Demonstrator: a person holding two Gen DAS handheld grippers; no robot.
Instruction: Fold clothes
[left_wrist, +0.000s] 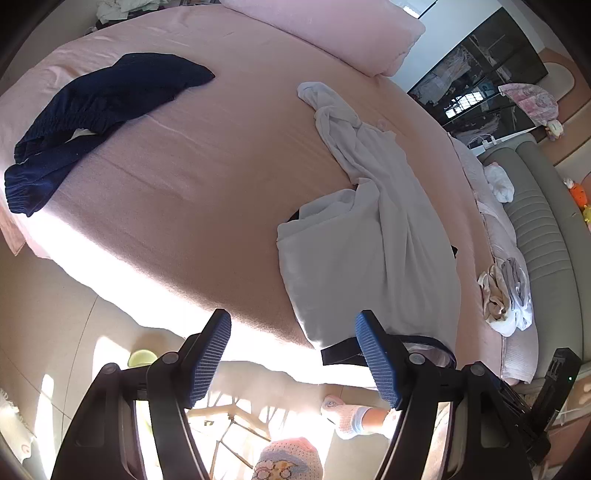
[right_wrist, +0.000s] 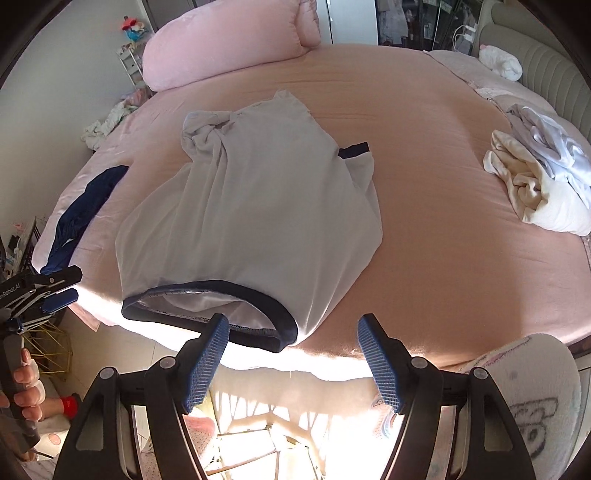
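Observation:
A pale grey top (right_wrist: 251, 206) with dark navy trim lies loosely spread and wrinkled on the pink bed (right_wrist: 424, 166), its navy-edged opening at the near edge. It also shows in the left wrist view (left_wrist: 369, 236) to the right. My right gripper (right_wrist: 293, 332) is open and empty, just short of the bed edge in front of that opening. My left gripper (left_wrist: 293, 328) is open and empty at the bed's near edge, left of the top; it also shows at the left of the right wrist view (right_wrist: 55, 291). Dark navy trousers (left_wrist: 85, 110) lie crumpled at the far left.
A pink duvet roll (right_wrist: 229, 48) lies at the far side. A heap of cream and white clothes (right_wrist: 539, 177) sits at the right near the grey padded headboard (left_wrist: 546, 229). A gold wire stand (right_wrist: 48, 350) and a person's slippered feet (left_wrist: 347, 417) are on the floor below.

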